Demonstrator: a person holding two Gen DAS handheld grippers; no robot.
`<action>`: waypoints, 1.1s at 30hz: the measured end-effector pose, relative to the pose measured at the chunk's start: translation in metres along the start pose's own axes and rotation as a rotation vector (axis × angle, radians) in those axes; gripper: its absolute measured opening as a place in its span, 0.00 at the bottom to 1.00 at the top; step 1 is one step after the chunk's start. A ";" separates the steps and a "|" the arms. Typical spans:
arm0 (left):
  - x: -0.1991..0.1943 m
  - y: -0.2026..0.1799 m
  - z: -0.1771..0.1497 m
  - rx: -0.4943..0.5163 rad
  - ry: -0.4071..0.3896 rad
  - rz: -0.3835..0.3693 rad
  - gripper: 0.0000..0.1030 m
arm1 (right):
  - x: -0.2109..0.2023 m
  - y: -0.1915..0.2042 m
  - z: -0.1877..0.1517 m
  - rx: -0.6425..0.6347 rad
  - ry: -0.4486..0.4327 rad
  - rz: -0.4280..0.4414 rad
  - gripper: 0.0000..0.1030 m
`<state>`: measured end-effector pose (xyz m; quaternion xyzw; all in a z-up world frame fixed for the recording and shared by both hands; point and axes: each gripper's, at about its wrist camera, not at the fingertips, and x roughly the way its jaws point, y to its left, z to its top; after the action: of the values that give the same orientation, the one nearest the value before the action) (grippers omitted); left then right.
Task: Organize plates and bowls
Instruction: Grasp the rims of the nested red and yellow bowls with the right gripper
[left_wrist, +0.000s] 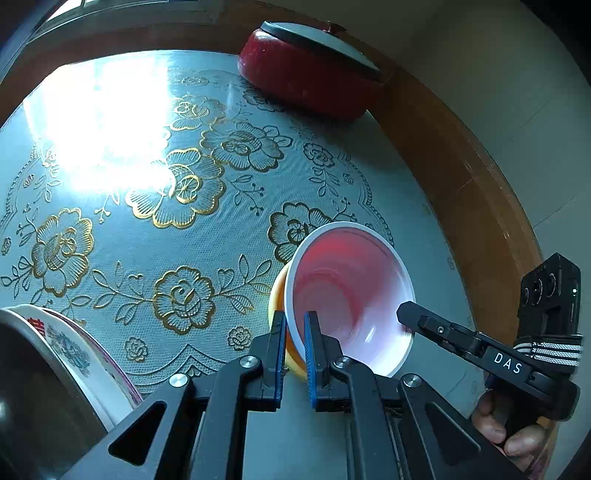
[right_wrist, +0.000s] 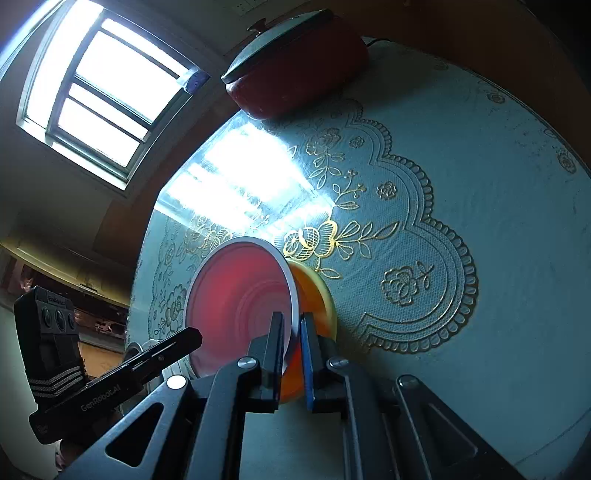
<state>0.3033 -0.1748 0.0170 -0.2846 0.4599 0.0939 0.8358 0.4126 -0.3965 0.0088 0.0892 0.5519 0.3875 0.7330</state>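
Both tools – left (left_wrist: 294, 341) & right (right_wrist: 291, 345) – clamp smooth, round nested bowls' rims (pink-white (left_wrist: 351, 291) in orange (left_wrist: 277, 295)) over lacy tablecloth (left_wrist: 147, 229).

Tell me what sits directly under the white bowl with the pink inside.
An orange bowl is nested beneath the white bowl; only its rim and part of its outer wall show. Its inside is covered by the white bowl, so anything in it cannot be seen.

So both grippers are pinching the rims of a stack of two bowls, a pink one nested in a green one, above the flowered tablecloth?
Nearly. The outer bowl is orange, not green; the right wrist view shows it behind the pink bowl. The rest holds: the left gripper and right gripper both pinch the rims above the tablecloth.
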 end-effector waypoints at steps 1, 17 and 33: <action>0.002 0.000 -0.002 -0.002 0.006 0.002 0.09 | 0.001 -0.001 -0.002 -0.001 0.001 -0.007 0.09; 0.011 0.000 -0.010 0.019 -0.005 0.057 0.10 | 0.004 0.009 -0.006 -0.100 -0.037 -0.155 0.22; -0.005 0.009 -0.015 -0.017 -0.058 0.049 0.33 | 0.016 -0.012 -0.008 -0.021 0.007 -0.063 0.28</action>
<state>0.2852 -0.1752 0.0113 -0.2773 0.4415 0.1266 0.8439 0.4122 -0.3964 -0.0130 0.0628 0.5527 0.3704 0.7439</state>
